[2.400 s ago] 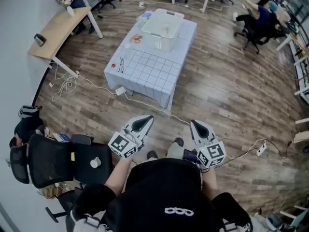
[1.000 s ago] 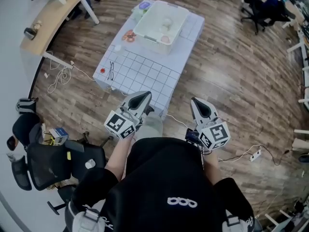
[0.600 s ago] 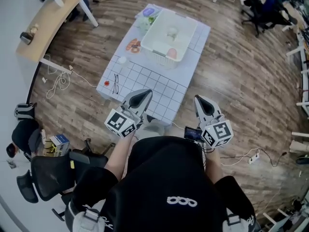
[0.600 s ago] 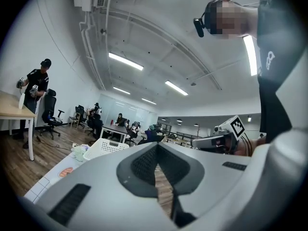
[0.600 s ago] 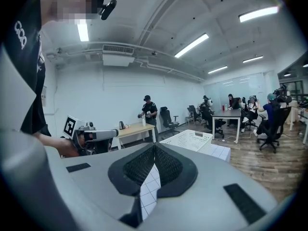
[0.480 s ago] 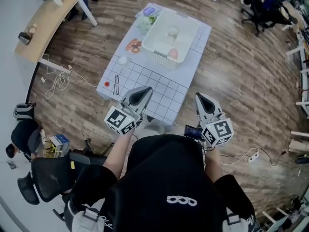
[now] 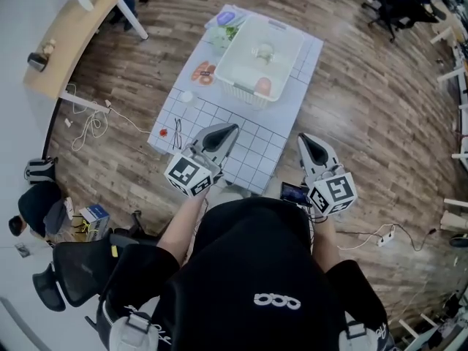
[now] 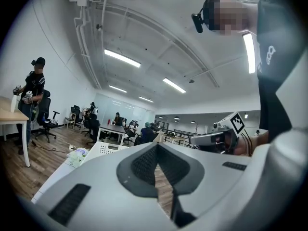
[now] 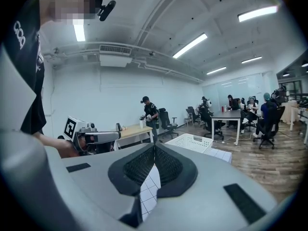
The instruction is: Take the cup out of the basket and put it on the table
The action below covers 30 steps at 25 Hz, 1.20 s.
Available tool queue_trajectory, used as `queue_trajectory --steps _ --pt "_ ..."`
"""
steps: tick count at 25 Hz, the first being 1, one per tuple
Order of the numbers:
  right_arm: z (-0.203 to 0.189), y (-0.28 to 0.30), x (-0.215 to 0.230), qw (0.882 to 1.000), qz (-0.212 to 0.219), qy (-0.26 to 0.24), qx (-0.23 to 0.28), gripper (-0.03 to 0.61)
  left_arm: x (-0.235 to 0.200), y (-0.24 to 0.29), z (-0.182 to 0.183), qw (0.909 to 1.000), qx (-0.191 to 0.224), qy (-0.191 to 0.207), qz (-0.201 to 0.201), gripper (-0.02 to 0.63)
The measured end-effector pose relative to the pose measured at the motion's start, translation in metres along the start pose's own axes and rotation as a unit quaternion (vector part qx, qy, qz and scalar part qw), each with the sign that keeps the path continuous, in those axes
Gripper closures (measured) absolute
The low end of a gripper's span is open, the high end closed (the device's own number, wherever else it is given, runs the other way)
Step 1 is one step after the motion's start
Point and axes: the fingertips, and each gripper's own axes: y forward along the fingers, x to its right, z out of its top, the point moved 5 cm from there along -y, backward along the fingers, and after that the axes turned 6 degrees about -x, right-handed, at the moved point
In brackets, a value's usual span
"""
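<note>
The white basket (image 7: pixel 259 50) stands on the far half of the low table with a grid cloth (image 7: pixel 219 119). Inside it lie a pale cup (image 7: pixel 265 50) and an orange-pink thing (image 7: pixel 263 86). My left gripper (image 7: pixel 232 127) is held over the table's near edge, jaws shut and empty. My right gripper (image 7: pixel 301 137) hangs just off the table's near right corner, also shut and empty. The left gripper view shows its jaws (image 8: pixel 156 146) closed, the basket (image 8: pixel 103 150) beyond. The right gripper view shows closed jaws (image 9: pixel 154 148), the basket (image 9: pixel 195 142) ahead, and the left gripper (image 9: pixel 91 138).
A plate of orange food (image 7: pixel 203 73), small items (image 7: pixel 175 131) and green-blue packets (image 7: pixel 225 22) lie on the cloth left of the basket. A wooden desk (image 7: pixel 62 46) stands far left, an office chair (image 7: pixel 80 269) near left. Cables (image 7: pixel 91 123) and a power strip (image 7: pixel 384 236) lie on the floor.
The person has walked up to the table, which now lies right under the gripper tips. Both grippers stayed shut and level in front of the body.
</note>
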Motion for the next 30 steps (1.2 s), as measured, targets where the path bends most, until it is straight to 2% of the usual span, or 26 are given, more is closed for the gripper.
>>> queue_trajectory --steps 10,19,25,30 --pt "0.012 0.038 0.051 0.999 0.039 -0.003 -0.002 0.554 -0.031 0.057 0.006 0.9992 -0.011 0.006 0.037 0.606" --pt "0.007 0.065 0.073 0.998 0.059 0.008 -0.011 0.554 -0.046 0.089 0.0 0.9985 -0.03 0.005 0.046 0.606" --pt "0.008 0.074 0.081 0.998 0.054 0.015 -0.016 0.554 -0.071 0.125 -0.011 0.9959 -0.084 0.023 0.026 0.604" --pt "0.006 0.078 0.091 0.998 0.046 0.024 -0.02 0.554 -0.098 0.167 -0.024 0.9888 -0.141 0.048 0.003 0.604"
